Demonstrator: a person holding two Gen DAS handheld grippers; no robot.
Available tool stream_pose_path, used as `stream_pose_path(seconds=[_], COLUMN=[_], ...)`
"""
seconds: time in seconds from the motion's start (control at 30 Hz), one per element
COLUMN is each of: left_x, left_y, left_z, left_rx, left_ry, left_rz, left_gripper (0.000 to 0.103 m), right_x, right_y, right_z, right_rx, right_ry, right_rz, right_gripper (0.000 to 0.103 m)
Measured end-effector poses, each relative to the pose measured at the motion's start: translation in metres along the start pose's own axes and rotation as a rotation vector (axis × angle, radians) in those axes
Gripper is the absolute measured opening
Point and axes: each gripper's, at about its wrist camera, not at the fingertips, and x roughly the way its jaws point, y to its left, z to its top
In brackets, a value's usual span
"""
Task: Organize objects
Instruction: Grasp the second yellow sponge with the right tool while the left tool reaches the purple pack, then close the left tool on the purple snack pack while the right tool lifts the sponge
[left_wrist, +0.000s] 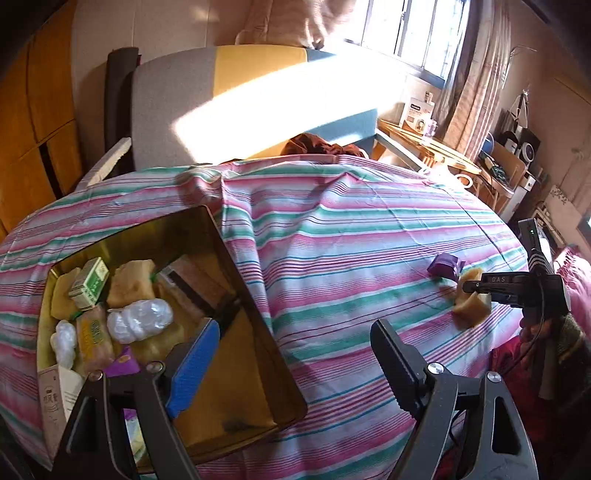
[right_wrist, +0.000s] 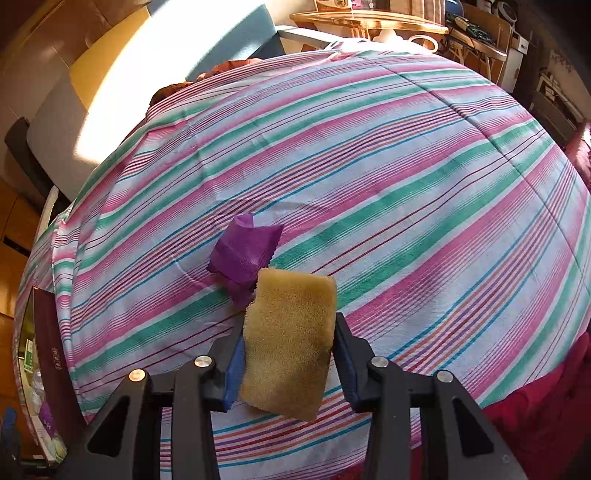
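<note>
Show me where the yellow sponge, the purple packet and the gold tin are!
yellow sponge (right_wrist: 288, 339): right wrist view, middle of its face.
purple packet (right_wrist: 243, 251): right wrist view, its middle.
gold tin (left_wrist: 255, 306): left wrist view, right rim.

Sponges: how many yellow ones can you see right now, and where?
3. One sponge sits between the right tool's fingers on the striped cloth, beside the purple packet. Two lie in the gold tin: and. More may be buried.

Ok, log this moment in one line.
left gripper: open over tin | right gripper: shut on sponge | purple packet: on cloth
</note>
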Motion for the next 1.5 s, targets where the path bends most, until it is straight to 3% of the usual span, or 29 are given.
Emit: stream_pose_path(seconds=[0.17, 0.4, 0.57, 0.77, 1.03, 1.13, 1.17, 1.2, 1.5], left_x=[0.03, 0.096, 0.145, 0.196, 0.235, 0.238, 0.239, 0.24, 0.197], left_y=[-0.028, -0.091, -0.138, -0.179, -0.208, -0.219, -0.222, -0.225, -0.199], left_z=[0.013, 0.029, 0.042, 0.058, 0.073, 0.076, 0.075, 0.073, 0.047], left_rx=[-0.001, -0.034, -0.087, -0.216, -0.246, -0.186, -0.156, -0.124, 0.079], left_ry=[0.089, 0.257, 0.361, 0.442, 0.443, 0.421, 0.407, 0.401, 0.296], left_rz=[-0.092, -0.251, -0.336, -0.371, -0.282, -0.254, -0.241, -0.23, -0.228], left_gripper=[0.083, 0.076, 0.069, 0.07, 0.075, 0.071, 0.058, 0.053, 0.05], right_x=[-0.035, -0.072, -0.08, -0.08, -0.074, -0.074, -0.074, -0.074, -0.061], right_y=[-0.018, -0.051, -0.058, -0.067, -0.076, -0.076, -0.076, -0.077, -0.058], right_z=[0.005, 0.007, 0.008, 0.008, 0.007, 0.007, 0.006, 0.006, 0.01], right_rx=[0.079, 0.239, 0.266, 0.3, 0.333, 0.331, 0.333, 0.338, 0.248], right_ry=[-0.196, -0.404, -0.446, -0.465, -0.443, -0.439, -0.44, -0.44, -0.368], right_rz=[-0.07, 0.031, 0.108, 0.188, 0.265, 0.271, 0.269, 0.268, 0.261], right_gripper=[0.042, 0.042, 0.042, 0.042, 0.042, 0.042, 0.042, 0.042, 0.042])
